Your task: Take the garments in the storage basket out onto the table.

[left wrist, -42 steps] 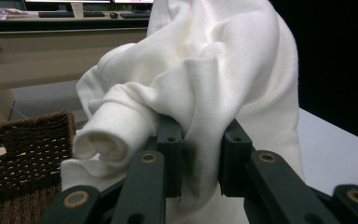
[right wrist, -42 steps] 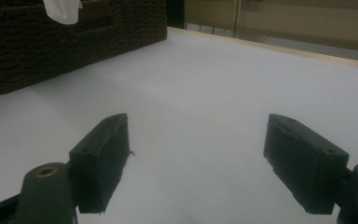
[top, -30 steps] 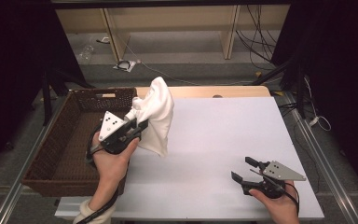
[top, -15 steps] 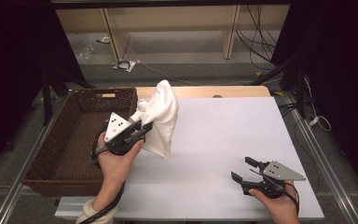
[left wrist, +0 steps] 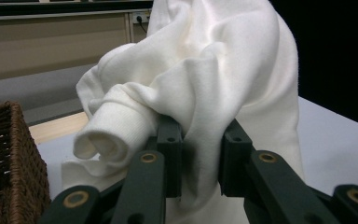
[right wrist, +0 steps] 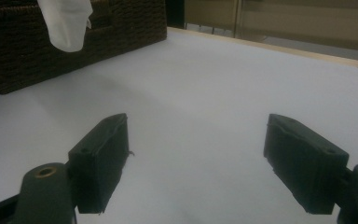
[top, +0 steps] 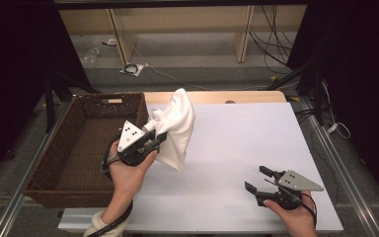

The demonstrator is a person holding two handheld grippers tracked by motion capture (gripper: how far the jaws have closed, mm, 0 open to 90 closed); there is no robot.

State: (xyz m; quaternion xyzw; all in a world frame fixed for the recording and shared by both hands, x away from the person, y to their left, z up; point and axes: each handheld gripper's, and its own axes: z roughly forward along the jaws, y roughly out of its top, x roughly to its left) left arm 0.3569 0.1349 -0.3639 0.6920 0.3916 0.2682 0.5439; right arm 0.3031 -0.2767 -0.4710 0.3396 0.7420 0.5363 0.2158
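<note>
A white cloth (top: 175,126) hangs bunched in the air over the table's left part, beside the basket's right wall. My left gripper (top: 154,136) is shut on it; in the left gripper view the folds of the cloth (left wrist: 205,88) are pinched between the two black jaws of the left gripper (left wrist: 200,156). The cloth's lower end (right wrist: 65,21) dangles in front of the basket in the right gripper view. My right gripper (top: 257,178) rests low at the table's front right, open, with bare table between the jaws of the right gripper (right wrist: 198,158).
A dark brown wicker basket (top: 69,148) stands at the table's left edge, with nothing seen inside. The white tabletop (top: 242,138) spreads between the two grippers. Beyond the far edge are shelving and cables on the floor.
My left gripper has carried the cloth slightly to the right, away from the basket, and a little lower. The right gripper has stayed in place, open.
</note>
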